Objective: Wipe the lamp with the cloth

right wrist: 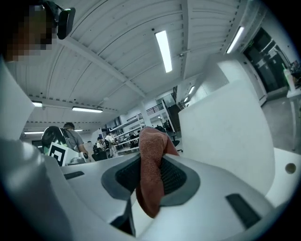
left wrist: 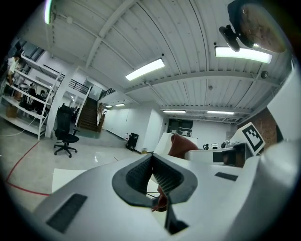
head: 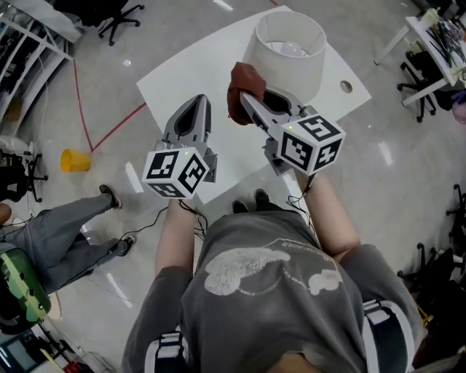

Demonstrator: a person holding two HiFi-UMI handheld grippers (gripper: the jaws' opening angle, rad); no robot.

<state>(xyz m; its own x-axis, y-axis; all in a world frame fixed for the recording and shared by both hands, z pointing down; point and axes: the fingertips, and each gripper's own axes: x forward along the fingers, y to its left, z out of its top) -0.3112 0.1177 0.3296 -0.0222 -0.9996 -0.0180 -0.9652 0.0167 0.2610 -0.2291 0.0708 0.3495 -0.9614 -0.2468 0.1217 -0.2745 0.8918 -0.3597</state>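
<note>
My left gripper (head: 196, 102) hangs over the near left part of the table, apart from the lamp. Its jaws are closed tip to tip with nothing between the pads (its own view shows a reddish scrap low in the gap behind the tips, and I cannot tell what that is).

To its right is the cloth (head: 237, 84), a rust-brown terry rag. My right gripper (head: 251, 105) has its jaws clamped on it, so a bunched fold stands up past the tips and a tail hangs below them. The cloth sits right up against the lower left side of the lamp (head: 280, 69), though I cannot tell from here whether it actually presses on it. The lamp has a white drum shade and stands upright at the far end of the table, with a bulb showing inside its open top.

The table (head: 182, 80) is white, and it has a small round hole (head: 346, 87) near its right edge, just beyond the lamp. The floor is pale and glossy. On it, at far left, lie a yellow cup (head: 73, 160) on its side and a red line (head: 109, 135) running toward the table. A seated person's legs (head: 65, 233) show lower left, and an office chair (head: 116, 18) stands at the top.
</note>
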